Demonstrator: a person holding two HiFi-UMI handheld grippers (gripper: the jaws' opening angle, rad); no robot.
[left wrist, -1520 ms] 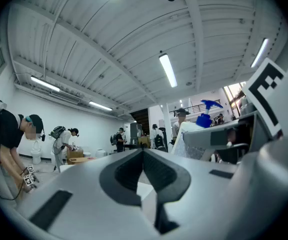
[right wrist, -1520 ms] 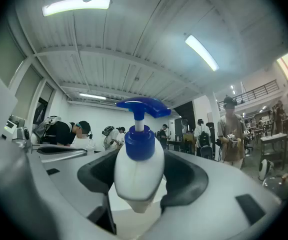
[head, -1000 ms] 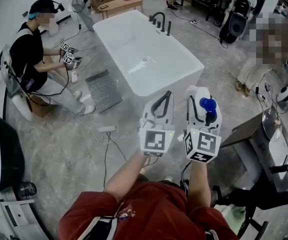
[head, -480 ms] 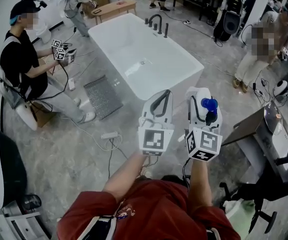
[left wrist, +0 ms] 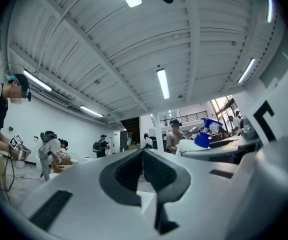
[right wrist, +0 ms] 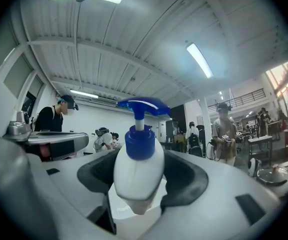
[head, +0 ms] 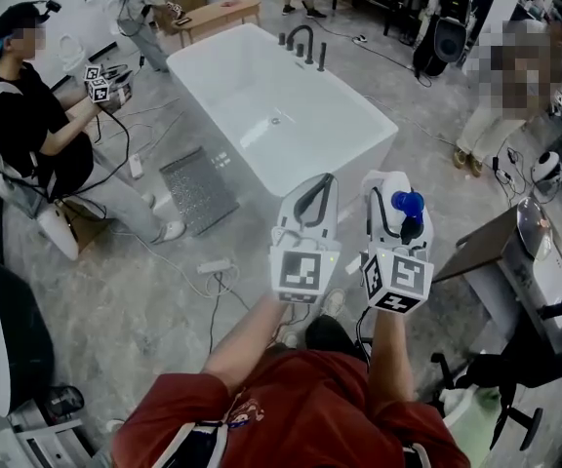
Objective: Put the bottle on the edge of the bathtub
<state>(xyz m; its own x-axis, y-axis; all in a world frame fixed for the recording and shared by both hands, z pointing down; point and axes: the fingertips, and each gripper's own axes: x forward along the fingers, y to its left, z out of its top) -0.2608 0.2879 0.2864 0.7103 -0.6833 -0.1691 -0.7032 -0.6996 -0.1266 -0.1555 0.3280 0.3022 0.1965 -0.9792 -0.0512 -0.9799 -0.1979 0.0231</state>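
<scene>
My right gripper (head: pixel 390 191) is shut on a white pump bottle (head: pixel 405 206) with a blue pump head, held upright between the jaws. In the right gripper view the bottle (right wrist: pixel 139 171) fills the middle, gripped at its body. The left gripper (head: pixel 326 181) hangs beside it on the left, jaws shut with nothing between them; in the left gripper view its tips (left wrist: pixel 143 153) meet. Both point towards the near end of the white bathtub (head: pixel 332 167), which stands a little ahead on the floor, with black taps (head: pixel 305 43) at its far end.
A person in black (head: pixel 37 135) sits left of the tub, holding marker grippers. A grey mat (head: pixel 199 183) and cables (head: pixel 213 266) lie on the floor. A metal table (head: pixel 530 261) and a black chair (head: pixel 515 378) stand right. Other people stand behind.
Both grippers keep their place in the head view, the bottle still held. The seated person has drifted towards the left edge of the picture and the tub sits slightly lower and nearer.
</scene>
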